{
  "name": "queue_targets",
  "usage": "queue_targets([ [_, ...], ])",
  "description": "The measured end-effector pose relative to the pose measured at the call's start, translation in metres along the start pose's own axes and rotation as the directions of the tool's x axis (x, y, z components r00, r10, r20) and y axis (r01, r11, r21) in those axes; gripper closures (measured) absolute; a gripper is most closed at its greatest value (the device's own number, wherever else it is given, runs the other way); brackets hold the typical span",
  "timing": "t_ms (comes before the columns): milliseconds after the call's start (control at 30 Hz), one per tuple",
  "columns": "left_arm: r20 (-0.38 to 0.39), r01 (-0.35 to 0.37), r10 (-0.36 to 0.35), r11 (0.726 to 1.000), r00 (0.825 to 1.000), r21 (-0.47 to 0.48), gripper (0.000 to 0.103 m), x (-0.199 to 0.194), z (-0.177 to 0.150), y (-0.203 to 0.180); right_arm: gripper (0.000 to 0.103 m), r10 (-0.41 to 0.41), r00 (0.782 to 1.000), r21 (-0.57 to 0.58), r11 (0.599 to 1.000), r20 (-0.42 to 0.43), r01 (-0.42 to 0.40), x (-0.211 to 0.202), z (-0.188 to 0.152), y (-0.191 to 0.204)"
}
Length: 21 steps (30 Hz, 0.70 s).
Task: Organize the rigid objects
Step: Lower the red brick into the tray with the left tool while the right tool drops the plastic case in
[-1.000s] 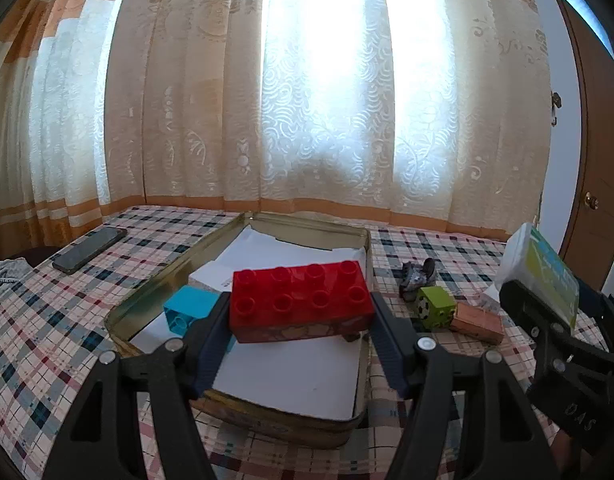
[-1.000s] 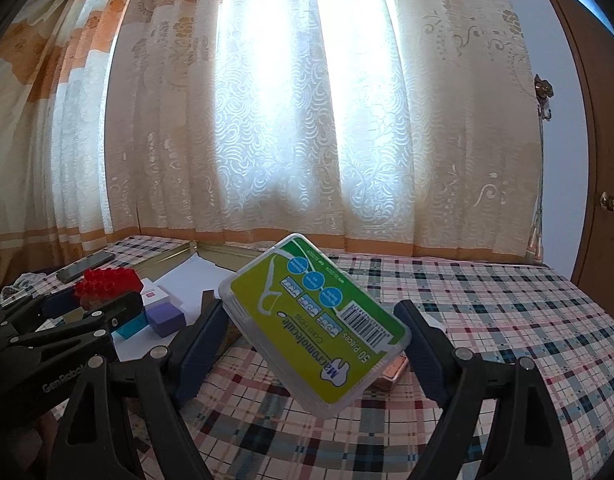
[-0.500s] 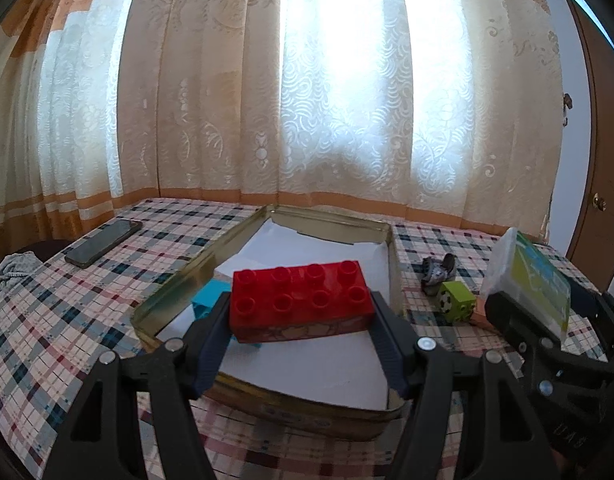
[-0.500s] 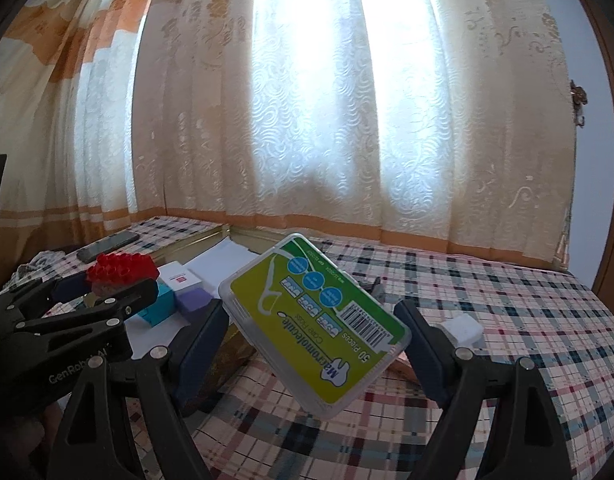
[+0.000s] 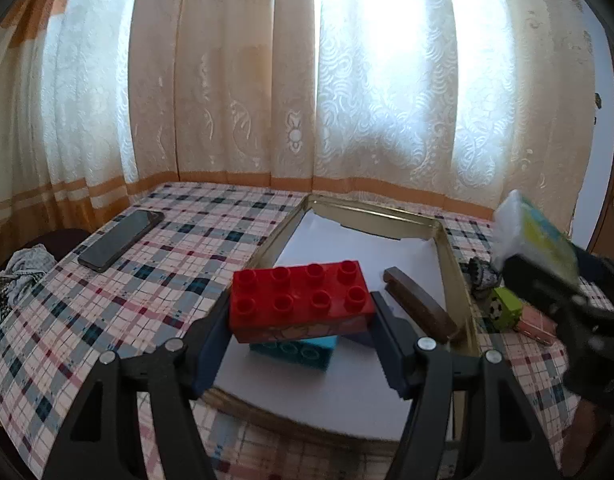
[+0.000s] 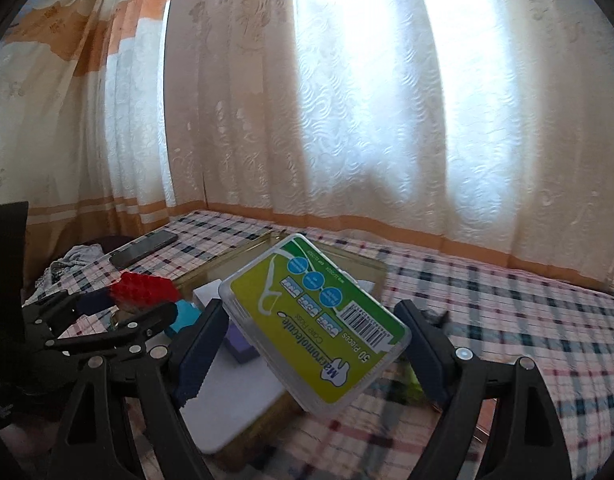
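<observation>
At the far left of the left wrist view a cloth (image 5: 21,276) lies at the edge of the checked tabletop (image 5: 179,256), and a dark phone (image 5: 121,245) lies flat just right of it. The left tool (image 5: 302,340) grips a red brick (image 5: 301,300) by its two ends, both pads pressed on it, above the white-lined tin tray (image 5: 453,268). Under the brick a blue brick (image 5: 295,351) rests on the liner. A brown bar (image 5: 419,305) lies against the tray's right wall. Outside that wall sit a small dark object (image 5: 481,276), a green cube (image 5: 504,307) and a pink block (image 5: 539,325), close together.

In the right wrist view the right tool (image 6: 312,330) clamps a flat clear box (image 6: 313,322) with a green and yellow label, tilted, held over the tray's near right corner. A purple block (image 6: 239,346) lies on the liner behind its left pad.
</observation>
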<state>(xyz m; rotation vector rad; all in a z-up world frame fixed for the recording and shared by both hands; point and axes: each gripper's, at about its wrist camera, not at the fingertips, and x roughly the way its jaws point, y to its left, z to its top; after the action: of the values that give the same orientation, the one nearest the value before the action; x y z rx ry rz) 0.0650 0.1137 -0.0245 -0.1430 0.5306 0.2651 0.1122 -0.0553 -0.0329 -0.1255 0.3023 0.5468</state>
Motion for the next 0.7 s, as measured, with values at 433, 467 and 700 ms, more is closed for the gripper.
queue_targets([
  [433, -0.093, -0.001, 0.007, 0.998, 0.996, 0.064, 0.037, 0.040, 0.017, 0.004, 0.017, 0.062, 0.986, 0.066, 0.996, -0.155, -0.052, 0.075, 0.000, 0.000],
  [467, -0.093, -0.017, 0.023, 0.997, 0.995, 0.072, 0.037, 0.043, 0.017, 0.004, 0.017, 0.067, 0.985, 0.069, 0.996, -0.161, -0.057, 0.079, -0.001, 0.000],
  [700, -0.097, -0.046, 0.051, 0.997, 0.994, 0.059, 0.025, 0.049, 0.020, 0.010, 0.016, 0.128, 0.975, 0.104, 0.988, -0.181, -0.111, 0.092, -0.003, -0.003],
])
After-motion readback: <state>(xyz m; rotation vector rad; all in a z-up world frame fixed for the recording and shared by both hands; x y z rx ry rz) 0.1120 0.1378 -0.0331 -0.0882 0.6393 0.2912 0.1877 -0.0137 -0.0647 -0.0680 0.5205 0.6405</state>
